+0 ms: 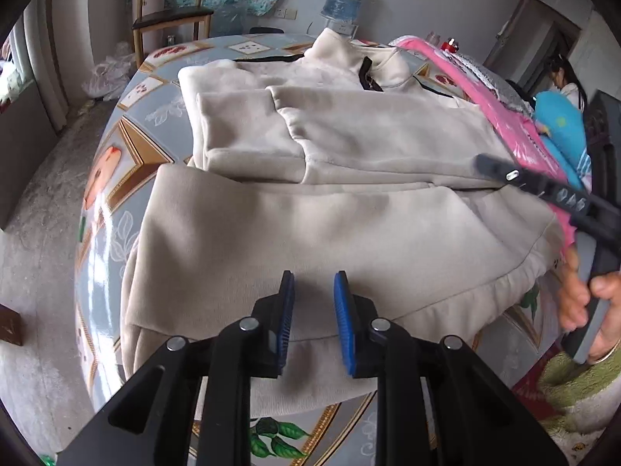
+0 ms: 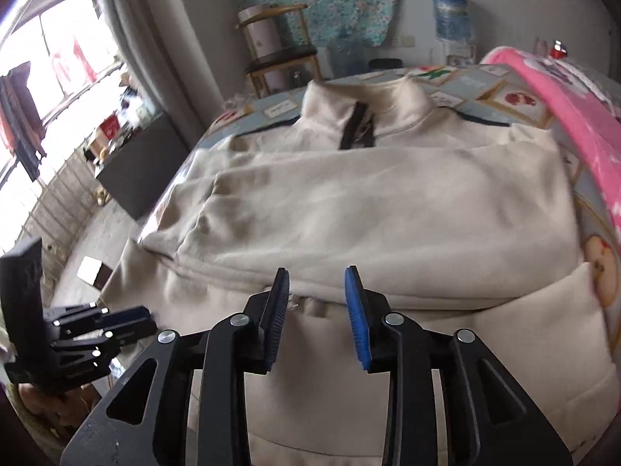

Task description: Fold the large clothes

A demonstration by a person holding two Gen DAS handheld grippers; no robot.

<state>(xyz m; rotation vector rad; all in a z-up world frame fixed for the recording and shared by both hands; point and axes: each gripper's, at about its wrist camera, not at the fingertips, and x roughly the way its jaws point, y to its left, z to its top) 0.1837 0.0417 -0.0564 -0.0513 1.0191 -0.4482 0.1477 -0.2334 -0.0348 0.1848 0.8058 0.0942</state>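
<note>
The cream sweatshirt (image 1: 349, 194) lies flat on the patterned table (image 1: 128, 116), collar (image 1: 349, 54) pointing to 12 o'clock, hem toward 6, its long axis running along that line; both sleeves are folded across the chest. The left gripper (image 1: 313, 303) hovers at the hem, jaws slightly apart, empty. The right gripper (image 2: 318, 306) has jaws partly open, gripping nothing.
</note>
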